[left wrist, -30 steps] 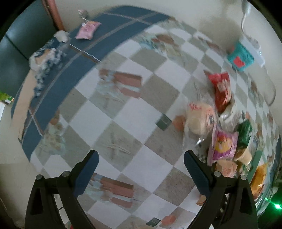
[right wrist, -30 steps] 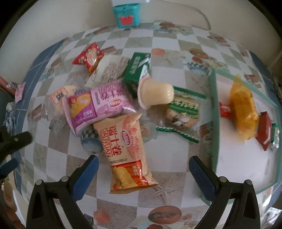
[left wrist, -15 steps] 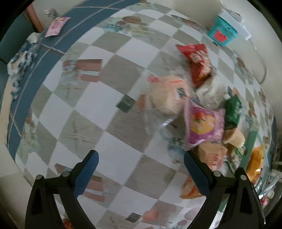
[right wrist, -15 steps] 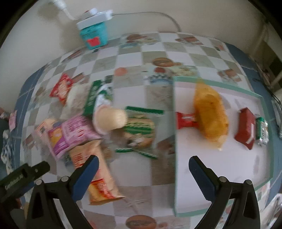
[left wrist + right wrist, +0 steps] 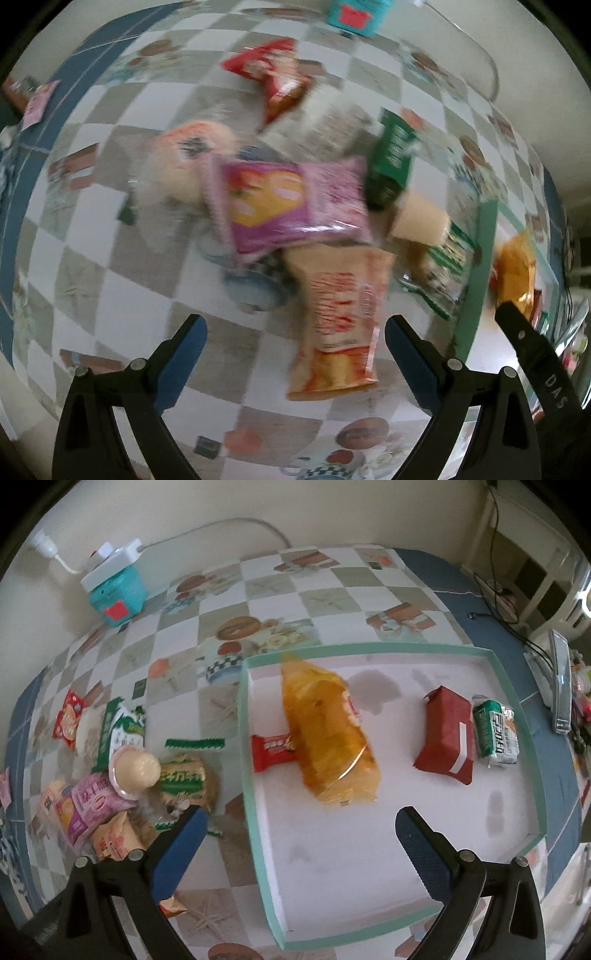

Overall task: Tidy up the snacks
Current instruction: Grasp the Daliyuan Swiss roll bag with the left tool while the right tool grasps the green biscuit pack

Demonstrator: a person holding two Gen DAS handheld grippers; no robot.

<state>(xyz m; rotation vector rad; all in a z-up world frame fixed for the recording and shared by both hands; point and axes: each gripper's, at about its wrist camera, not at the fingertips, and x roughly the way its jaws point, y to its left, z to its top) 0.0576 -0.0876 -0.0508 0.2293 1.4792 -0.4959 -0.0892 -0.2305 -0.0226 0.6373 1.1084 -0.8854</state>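
- Left wrist view, blurred: the left hand-held gripper (image 5: pixel 293 332) hangs with its jaws spread wide and empty above the near end of the snack pile, which lies loose on the checked worktop (image 5: pixel 110 266).
- An orange packet (image 5: pixel 340 325) lies lengthwise between the jaws, nearest them, so it looks the likeliest next pick; a pink packet (image 5: pixel 291 203) overlaps its far end and may drag along.
- Right wrist view: the right hand-held gripper (image 5: pixel 301 827) is likewise wide open and empty, above the near part of the green-rimmed tray (image 5: pixel 255 805).
- Inside the tray lie a yellow bag (image 5: pixel 328 734) partly over a small red bar (image 5: pixel 269 751), then a dark red pack (image 5: pixel 445 736) touching a green-and-white pack (image 5: pixel 495 733) at right: sorted snacks, spaced apart.
- The pile sits just left of the tray, a short carry.
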